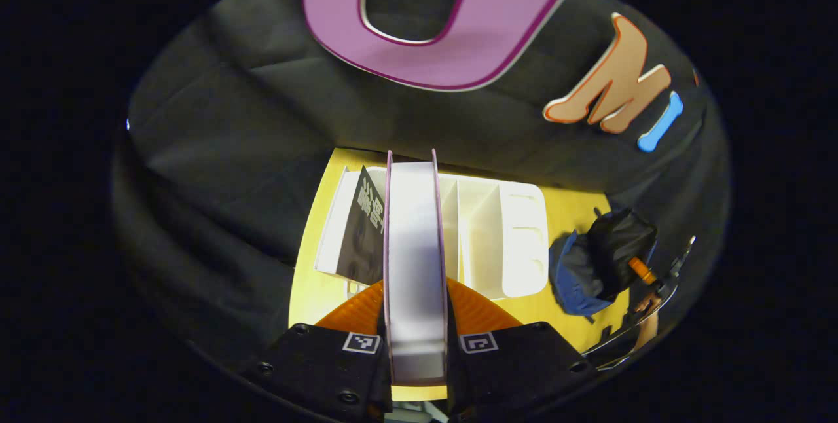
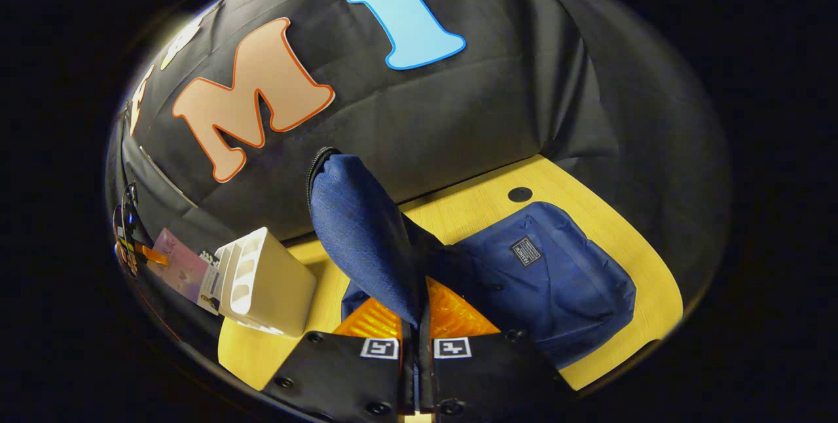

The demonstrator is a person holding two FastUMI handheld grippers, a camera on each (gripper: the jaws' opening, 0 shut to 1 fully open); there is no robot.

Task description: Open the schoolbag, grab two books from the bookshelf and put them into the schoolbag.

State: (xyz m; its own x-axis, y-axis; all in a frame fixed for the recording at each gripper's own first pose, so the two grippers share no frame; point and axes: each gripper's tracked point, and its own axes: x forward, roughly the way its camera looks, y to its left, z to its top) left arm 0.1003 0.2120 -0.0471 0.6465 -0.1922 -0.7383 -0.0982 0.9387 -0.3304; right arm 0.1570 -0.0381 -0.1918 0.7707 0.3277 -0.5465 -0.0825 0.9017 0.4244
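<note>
In the left gripper view, a thick book with a pale page block and thin purple covers (image 1: 416, 259) stands on edge between the fingers of the left gripper (image 1: 417, 344), which are closed against its two covers. The book rises straight ahead of the gripper, lifted above the table. Just beyond and below it sits the white plastic bookshelf with upright dividers (image 1: 504, 239); its compartments to the right of the held book look vacant, while a black-covered book (image 1: 363, 226) leans in the section to the left of the gripper. The shelf rests on a yellow wooden table (image 1: 314, 279). Farther off to the right of this gripper lies the dark blue fabric schoolbag (image 1: 582, 272), its black-lined top raised.

In the right gripper view, the right gripper (image 2: 416, 344) has its fingers pressed together on the blue flap (image 2: 360, 233) of the schoolbag (image 2: 550, 279), holding that flap up and forward so it stands ahead of the gripper. The body of the bag lies on the table (image 2: 628, 220) just to the right of the fingers, a small label patch on its face. To the left of this gripper stands the bookshelf (image 2: 268, 285), and beyond it, at the far left edge, the other gripper carries the book, seen here with a pinkish cover (image 2: 186, 272).
</note>
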